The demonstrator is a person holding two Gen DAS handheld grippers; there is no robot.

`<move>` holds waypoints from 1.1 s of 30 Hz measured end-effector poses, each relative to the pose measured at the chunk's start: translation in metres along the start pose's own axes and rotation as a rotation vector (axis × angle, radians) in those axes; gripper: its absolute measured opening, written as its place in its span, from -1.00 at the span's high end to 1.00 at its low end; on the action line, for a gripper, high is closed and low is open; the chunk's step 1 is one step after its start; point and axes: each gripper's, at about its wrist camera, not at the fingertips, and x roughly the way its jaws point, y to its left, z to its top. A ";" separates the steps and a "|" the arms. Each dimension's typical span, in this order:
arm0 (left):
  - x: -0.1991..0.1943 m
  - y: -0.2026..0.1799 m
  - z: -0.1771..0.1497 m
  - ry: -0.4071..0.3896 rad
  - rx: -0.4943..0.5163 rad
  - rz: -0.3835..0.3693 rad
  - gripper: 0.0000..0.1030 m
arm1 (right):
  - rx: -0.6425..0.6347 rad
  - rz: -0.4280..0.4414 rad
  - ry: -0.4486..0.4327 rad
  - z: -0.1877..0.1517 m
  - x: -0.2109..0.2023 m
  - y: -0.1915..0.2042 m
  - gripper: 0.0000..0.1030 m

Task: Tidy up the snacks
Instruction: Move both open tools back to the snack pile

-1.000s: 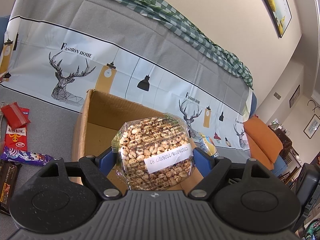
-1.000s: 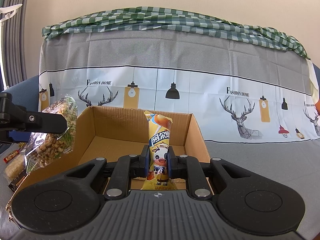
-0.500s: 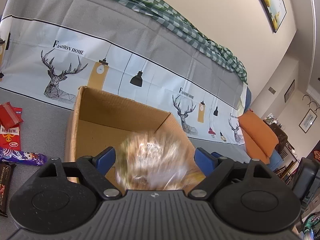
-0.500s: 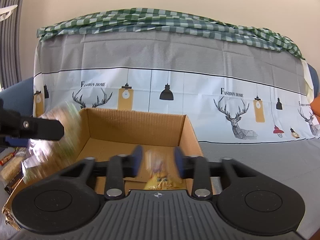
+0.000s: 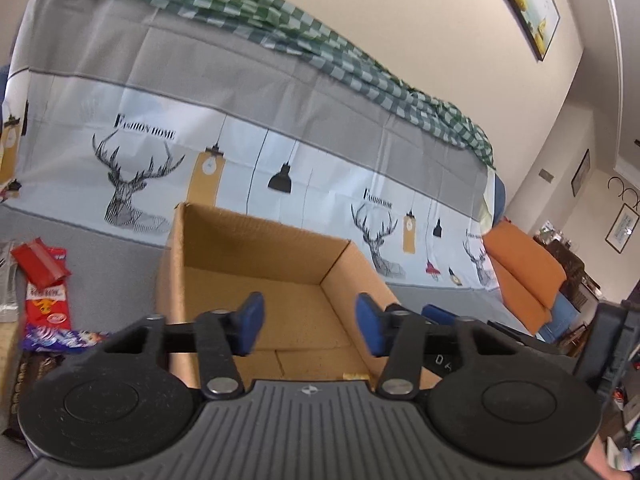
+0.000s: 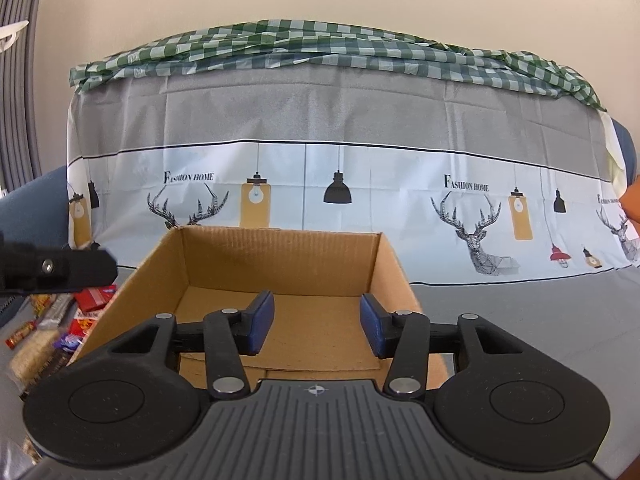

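Observation:
An open cardboard box [image 5: 260, 248] stands on the grey cover, right in front of both grippers. My left gripper [image 5: 310, 328] hangs over its near edge, its jaws closing with nothing between the blue pads. My right gripper [image 6: 317, 328] is over the same box [image 6: 280, 260], its jaws opening and also empty. One of the right gripper's pads [image 5: 436, 314] shows at the right of the left wrist view. One of the left gripper's fingers [image 6: 60, 270] shows at the left of the right wrist view. A yellow sliver [image 5: 356, 376] peeks out in the box below the left gripper. The rest of the box floor near me is hidden.
Loose snacks lie left of the box: a red packet [image 5: 40, 268], a purple wrapper [image 5: 60, 338], a dark bar [image 5: 28, 380]; the right wrist view shows them as a heap [image 6: 60, 332]. A deer-print cover [image 6: 320, 184] rises behind. An orange cushion [image 5: 524, 272] sits at the right.
The left gripper let go of the clear bag of puffed grains and the right let go of the yellow stick pack. Both dropped out of sight into the box. Both pairs of jaws are now empty.

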 end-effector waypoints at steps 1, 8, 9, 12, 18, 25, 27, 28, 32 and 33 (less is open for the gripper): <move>-0.004 0.006 0.004 0.014 -0.016 -0.011 0.06 | 0.009 0.008 -0.002 0.000 -0.001 0.003 0.04; -0.031 0.048 0.019 0.078 0.091 -0.004 0.12 | 0.031 0.071 -0.063 0.006 -0.011 0.034 0.04; -0.033 0.059 0.017 0.084 0.093 0.011 0.12 | 0.035 0.079 -0.073 0.007 -0.013 0.038 0.04; -0.036 0.096 0.009 0.094 0.030 0.060 0.12 | 0.054 0.106 -0.080 0.009 -0.015 0.051 0.04; -0.039 0.155 0.007 0.147 -0.206 0.134 0.13 | 0.071 0.180 -0.071 0.009 -0.015 0.087 0.04; -0.046 0.192 0.005 0.172 -0.381 0.188 0.13 | 0.031 0.285 -0.046 0.004 -0.012 0.141 0.05; -0.050 0.201 0.004 0.170 -0.424 0.204 0.13 | 0.008 0.314 -0.034 0.001 -0.011 0.155 0.10; -0.052 0.207 0.004 0.169 -0.447 0.210 0.13 | 0.002 0.330 -0.025 0.000 -0.010 0.162 0.19; -0.058 0.225 0.003 0.163 -0.508 0.255 0.13 | -0.017 0.388 0.002 -0.005 -0.007 0.184 0.34; -0.060 0.228 0.003 0.162 -0.514 0.276 0.13 | -0.021 0.402 0.010 -0.006 -0.005 0.190 0.36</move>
